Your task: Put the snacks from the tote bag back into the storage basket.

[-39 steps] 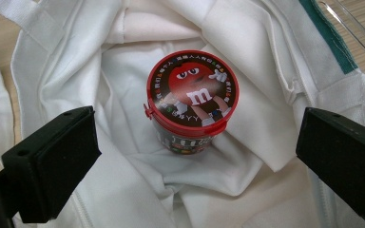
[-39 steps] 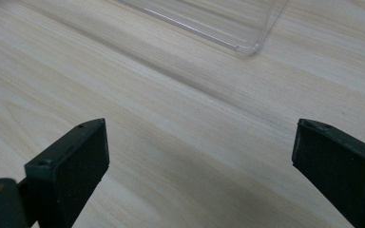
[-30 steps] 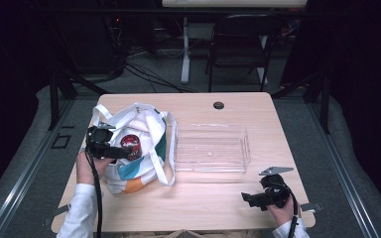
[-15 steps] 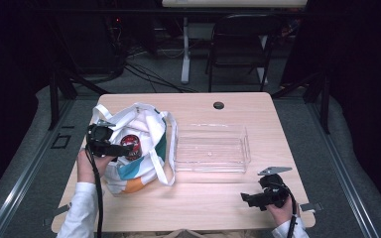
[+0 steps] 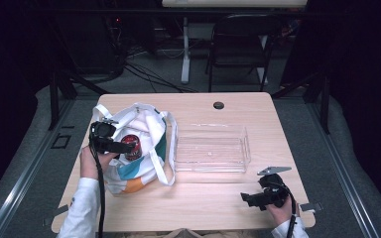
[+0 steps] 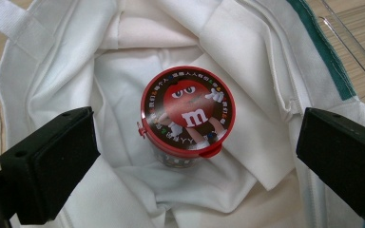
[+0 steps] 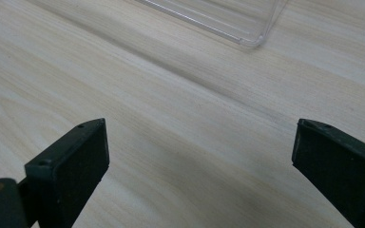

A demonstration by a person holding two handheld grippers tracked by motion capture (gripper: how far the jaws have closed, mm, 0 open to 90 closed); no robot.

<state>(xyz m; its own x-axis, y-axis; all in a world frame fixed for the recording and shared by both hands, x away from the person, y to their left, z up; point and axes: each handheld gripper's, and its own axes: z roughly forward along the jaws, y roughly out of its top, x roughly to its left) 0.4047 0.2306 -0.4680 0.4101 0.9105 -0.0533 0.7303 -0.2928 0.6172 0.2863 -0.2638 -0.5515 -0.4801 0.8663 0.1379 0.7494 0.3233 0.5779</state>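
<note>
The left gripper hangs over the mouth of the white tote bag, its two black jaws spread wide to either side of the lower frame in the left gripper view, touching nothing. Between them, just above the middle of that frame, the candy tub stands upright on the bag's folded cloth, its red lid with the cartoon face turned up to the camera. The wide spread looks chosen to clear the round lid on both sides before any closing, and the straight-down aim suits a tub sunk in soft fabric, where a side approach would snag the cloth. In the high view the tub shows in the bag's opening at centre left, right by the left gripper.

Just right of the bag, at the middle of the high view, lies a clear plastic tray, seemingly empty and close enough to be a likely place for things lifted out. A corner of it shows at the upper right of the left gripper view.

The right gripper waits low at the lower right of the high view, jaws also spread, over bare wooden table, kept out of the way; the tray's corner shows at the top of its view
</note>
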